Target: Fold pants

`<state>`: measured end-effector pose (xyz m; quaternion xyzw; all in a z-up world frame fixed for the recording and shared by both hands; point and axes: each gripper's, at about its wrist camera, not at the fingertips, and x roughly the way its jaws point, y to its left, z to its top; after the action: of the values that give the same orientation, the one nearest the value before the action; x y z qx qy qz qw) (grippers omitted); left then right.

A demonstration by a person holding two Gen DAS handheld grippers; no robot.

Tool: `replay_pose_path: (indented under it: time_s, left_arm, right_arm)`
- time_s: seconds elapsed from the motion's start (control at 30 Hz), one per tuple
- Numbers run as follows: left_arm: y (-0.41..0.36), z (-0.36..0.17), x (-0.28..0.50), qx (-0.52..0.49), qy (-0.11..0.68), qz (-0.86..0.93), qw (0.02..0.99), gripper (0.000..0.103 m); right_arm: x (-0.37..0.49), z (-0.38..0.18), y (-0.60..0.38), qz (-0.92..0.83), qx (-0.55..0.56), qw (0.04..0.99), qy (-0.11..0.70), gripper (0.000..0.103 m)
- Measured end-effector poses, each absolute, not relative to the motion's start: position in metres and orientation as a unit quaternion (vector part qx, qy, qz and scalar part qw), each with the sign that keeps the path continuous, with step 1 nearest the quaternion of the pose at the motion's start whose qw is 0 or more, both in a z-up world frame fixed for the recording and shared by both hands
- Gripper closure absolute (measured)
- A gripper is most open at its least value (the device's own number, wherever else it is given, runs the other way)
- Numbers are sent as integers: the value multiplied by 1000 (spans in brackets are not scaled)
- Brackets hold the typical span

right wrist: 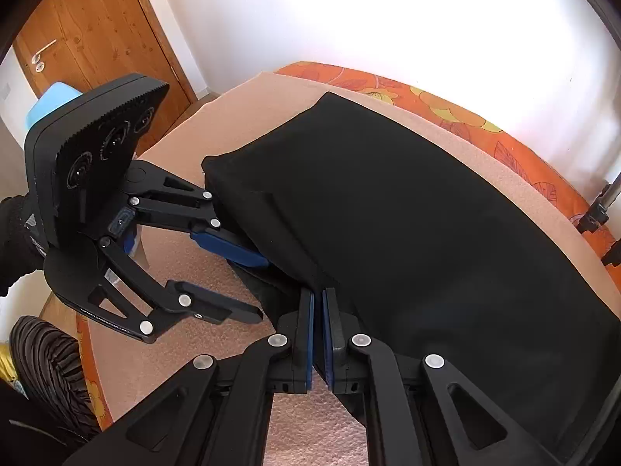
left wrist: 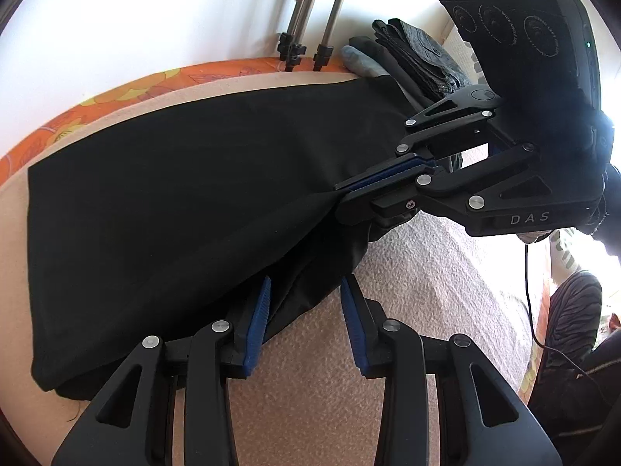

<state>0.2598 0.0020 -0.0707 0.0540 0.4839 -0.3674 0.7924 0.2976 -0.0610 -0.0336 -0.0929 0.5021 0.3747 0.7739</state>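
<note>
Black pants (left wrist: 174, 194) lie folded lengthwise on the beige blanket (left wrist: 407, 272); they also show in the right wrist view (right wrist: 407, 213). My left gripper (left wrist: 306, 291) is open, its blue pads either side of the pants' near edge; in the right wrist view (right wrist: 254, 287) its upper finger lies under the cloth. My right gripper (right wrist: 319, 299) is shut on the pants' near edge and lifts it; it also shows in the left wrist view (left wrist: 341, 190).
A stack of folded dark clothes (left wrist: 419, 58) sits at the far end of the bed. Tripod legs (left wrist: 310, 39) stand by the white wall. An orange flowered sheet (right wrist: 485, 124) borders the blanket. A wooden door (right wrist: 97, 31) is at the left.
</note>
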Motion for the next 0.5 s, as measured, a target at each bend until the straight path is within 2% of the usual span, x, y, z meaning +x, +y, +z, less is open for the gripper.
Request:
replay_pose_path:
  time_s: [0.17, 0.27, 0.33, 0.47, 0.5]
  left_arm:
    - [-14, -72, 248, 65, 473, -400, 782, 68]
    - [-20, -74, 233, 79, 471, -420, 772, 68]
    - [-20, -79, 226, 80, 477, -425, 765, 68]
    - [-12, -77, 220, 67, 479, -415, 771, 68]
    - [-8, -73, 217, 65, 476, -412, 774, 68]
  right_arm:
    - [294, -30, -59, 378, -93, 773, 500, 101]
    - [298, -29, -60, 382, -83, 770, 505, 93]
    - [300, -26, -62, 390, -66, 767, 505, 57]
    - [302, -26, -58, 400, -38, 766, 501, 58]
    - [302, -30, -53, 395, -48, 765, 506, 65]
